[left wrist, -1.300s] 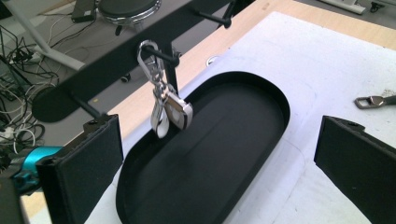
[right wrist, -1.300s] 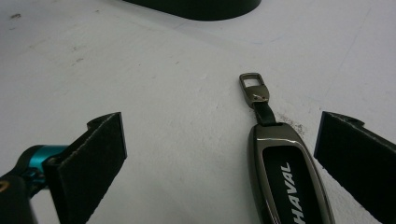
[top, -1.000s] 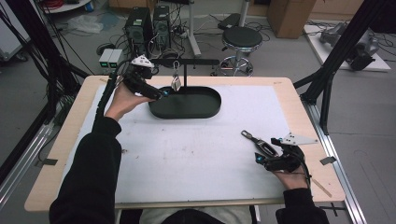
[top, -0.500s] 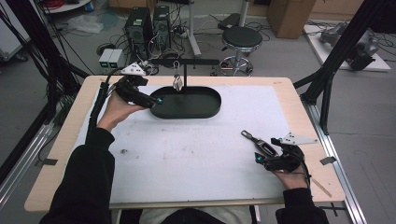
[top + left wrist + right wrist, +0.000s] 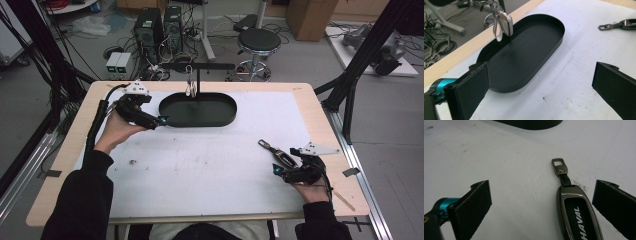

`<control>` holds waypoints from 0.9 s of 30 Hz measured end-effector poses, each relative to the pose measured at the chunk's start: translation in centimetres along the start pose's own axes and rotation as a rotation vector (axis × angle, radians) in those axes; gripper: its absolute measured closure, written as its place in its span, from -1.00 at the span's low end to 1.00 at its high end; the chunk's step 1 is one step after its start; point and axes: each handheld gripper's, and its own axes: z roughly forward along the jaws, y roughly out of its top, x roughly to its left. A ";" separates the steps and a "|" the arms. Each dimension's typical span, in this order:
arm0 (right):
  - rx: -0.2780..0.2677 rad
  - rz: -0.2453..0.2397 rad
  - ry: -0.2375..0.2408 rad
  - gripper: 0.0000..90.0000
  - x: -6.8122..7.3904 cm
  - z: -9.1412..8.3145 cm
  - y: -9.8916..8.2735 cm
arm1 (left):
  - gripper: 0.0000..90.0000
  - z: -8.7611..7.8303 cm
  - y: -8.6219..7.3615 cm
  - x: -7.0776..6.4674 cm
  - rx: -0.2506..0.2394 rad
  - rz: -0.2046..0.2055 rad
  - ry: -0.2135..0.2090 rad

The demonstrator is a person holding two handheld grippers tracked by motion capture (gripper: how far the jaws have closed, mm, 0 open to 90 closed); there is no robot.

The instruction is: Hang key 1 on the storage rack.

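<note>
Your right claw [image 5: 541,205] is spread wide and low over the bench [image 5: 210,165], with a key fob [image 5: 579,215] lying flat between its jaws, nearer the right one and touching neither. The fob is a dark metal case with a black inlay that reads "HAVAL" in white letters; a short black strap leads from it to a rectangular metal clasp [image 5: 559,165] pointing toward the black oval tray [image 5: 198,110]. Your left claw [image 5: 539,85] is also spread and holds nothing, hovering just beside the tray's near left end. Above the tray's far edge, a second key fob [image 5: 506,23] hangs on a metal loop from a black stand [image 5: 197,67] set in the tray.
</note>
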 end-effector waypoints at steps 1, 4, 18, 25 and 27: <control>0.000 0.000 0.000 -0.97 0.0 0.0 0.0 | -0.96 -0.2 -0.3 0.0 0.001 -0.004 -0.003; 0.004 0.002 0.000 -0.97 0.0 0.0 0.0 | -0.96 -0.6 -1.3 -0.3 -0.017 -0.023 -0.013; 0.013 -0.003 -0.004 -0.97 0.1 0.2 0.0 | -0.96 -1.9 -5.4 -1.6 -0.019 -0.053 -0.013; 0.014 -0.005 -0.008 -0.97 0.2 0.2 0.0 | -0.96 -2.9 -7.1 -2.1 -0.012 -0.060 0.005; 0.017 -0.003 -0.007 -0.97 0.2 0.2 0.0 | -0.96 -3.1 -7.6 -2.2 -0.020 -0.070 0.004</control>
